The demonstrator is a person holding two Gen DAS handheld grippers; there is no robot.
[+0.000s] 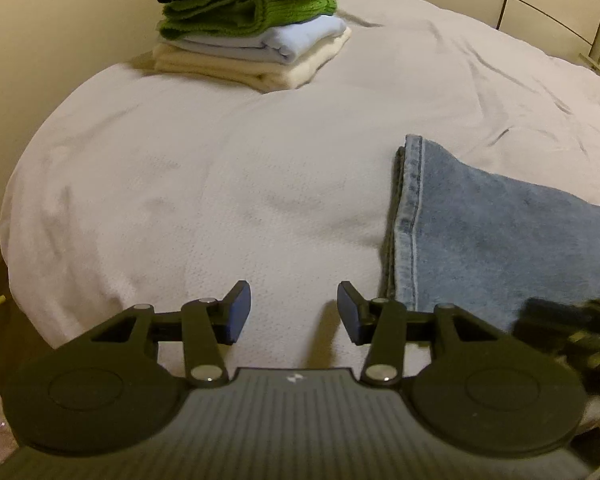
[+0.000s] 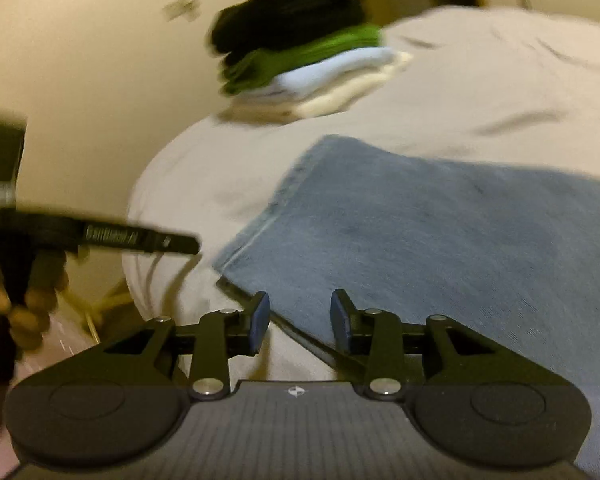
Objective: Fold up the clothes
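Observation:
Blue jeans (image 1: 500,232) lie flat on the white bed (image 1: 180,200), their hemmed leg end pointing left. My left gripper (image 1: 294,312) hovers open over bare sheet just left of that hem, with nothing between its blue pads. In the blurred right wrist view the jeans (image 2: 420,232) fill the right half. My right gripper (image 2: 300,322) is open above the near edge of the denim, and no cloth is pinched between its pads. The left gripper's body (image 2: 100,236) and the hand holding it show at the left edge there.
A stack of folded clothes (image 1: 252,28), black and green on top of pale blue and cream, sits at the bed's far left corner by the wall (image 1: 40,40). The same stack (image 2: 300,52) appears in the right wrist view. The bed's left edge drops to the floor.

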